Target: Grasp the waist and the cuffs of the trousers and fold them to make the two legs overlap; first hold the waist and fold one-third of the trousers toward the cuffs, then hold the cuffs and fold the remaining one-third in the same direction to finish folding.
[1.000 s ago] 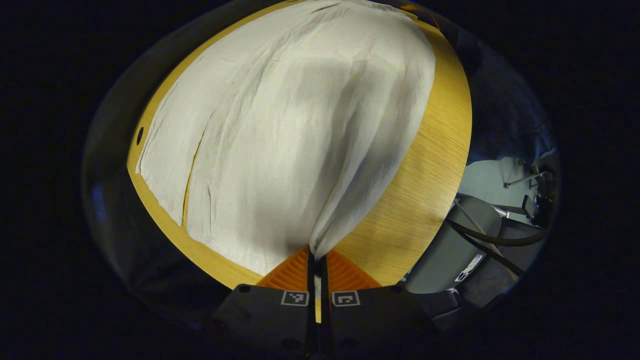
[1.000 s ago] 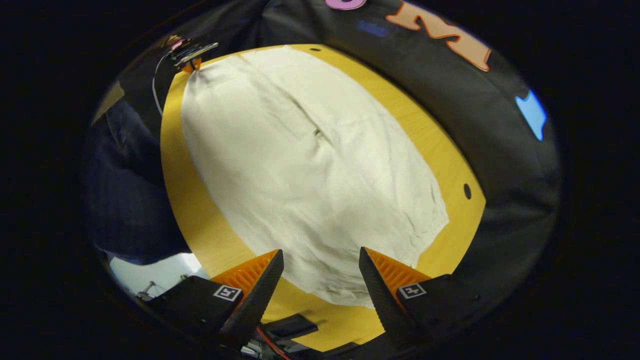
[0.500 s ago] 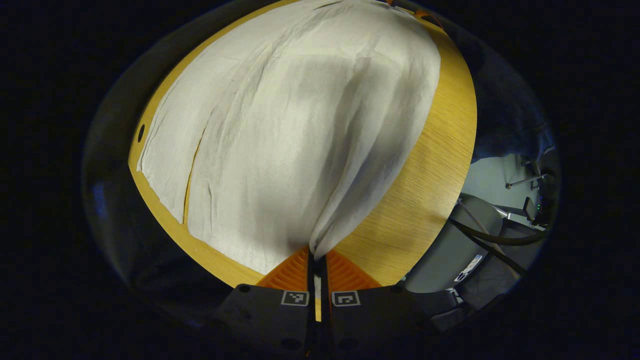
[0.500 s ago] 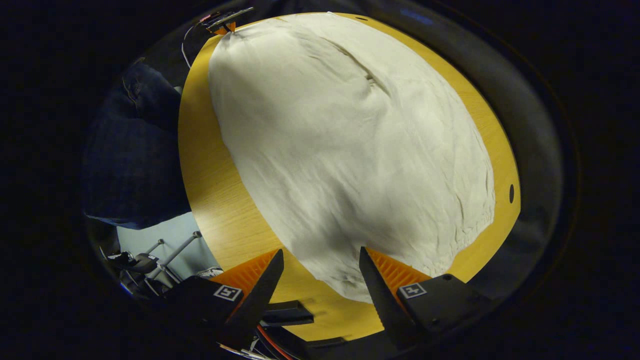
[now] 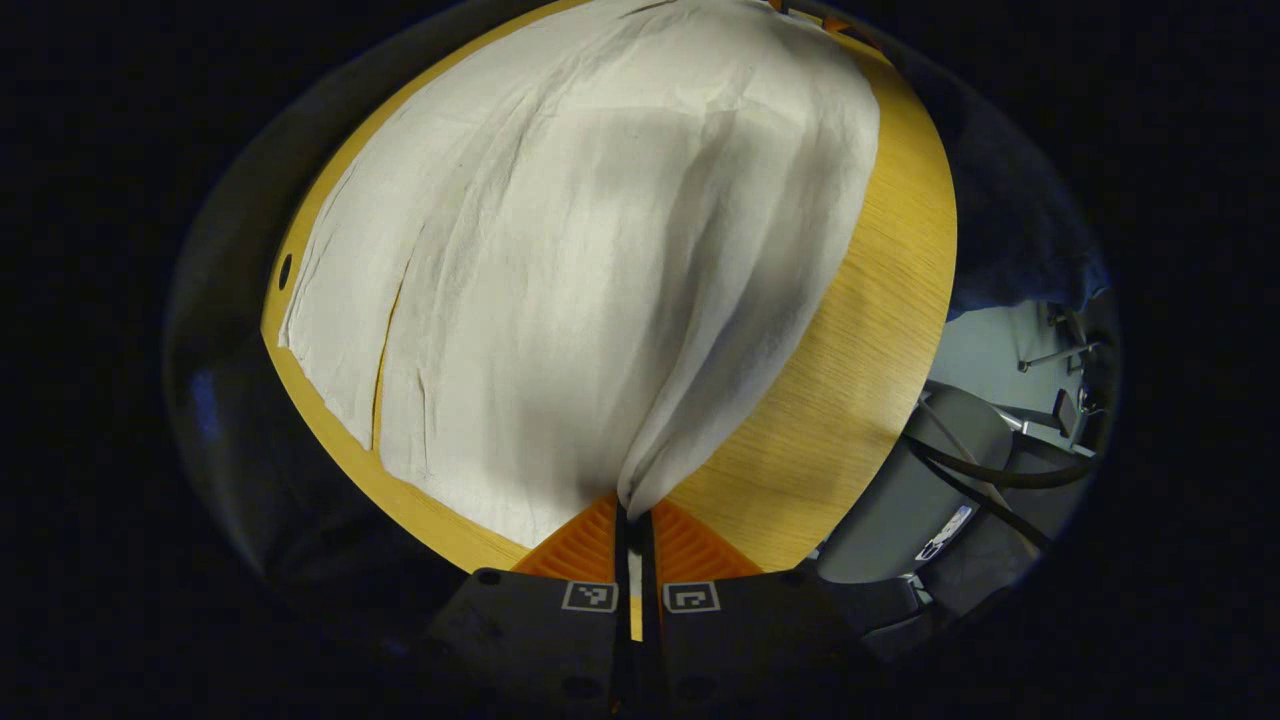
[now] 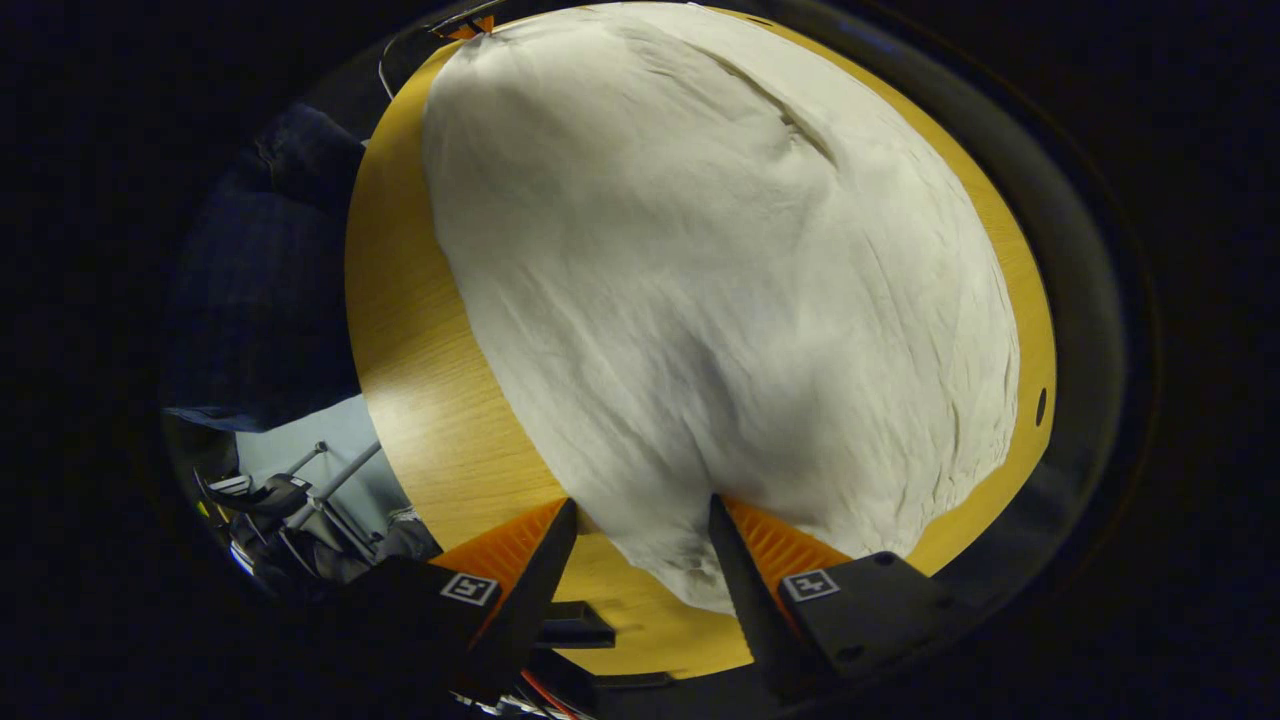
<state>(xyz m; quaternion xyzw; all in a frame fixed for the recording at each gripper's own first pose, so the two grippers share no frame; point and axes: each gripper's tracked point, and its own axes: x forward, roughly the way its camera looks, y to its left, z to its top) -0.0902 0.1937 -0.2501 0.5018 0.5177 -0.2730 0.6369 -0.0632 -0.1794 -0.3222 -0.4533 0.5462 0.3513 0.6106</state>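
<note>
I saw thin, limp pale trousers (image 5: 560,260) spread on the wooden table (image 5: 860,380), my left gripper (image 5: 631,512) pinching a cuff corner, my right gripper (image 6: 637,520) spread over probably the waist edge.

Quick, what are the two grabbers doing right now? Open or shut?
Left gripper: shut, pinching the edge of the white trousers.
Right gripper: open, fingers either side of the trousers' near corner, not gripping it yet.
</note>
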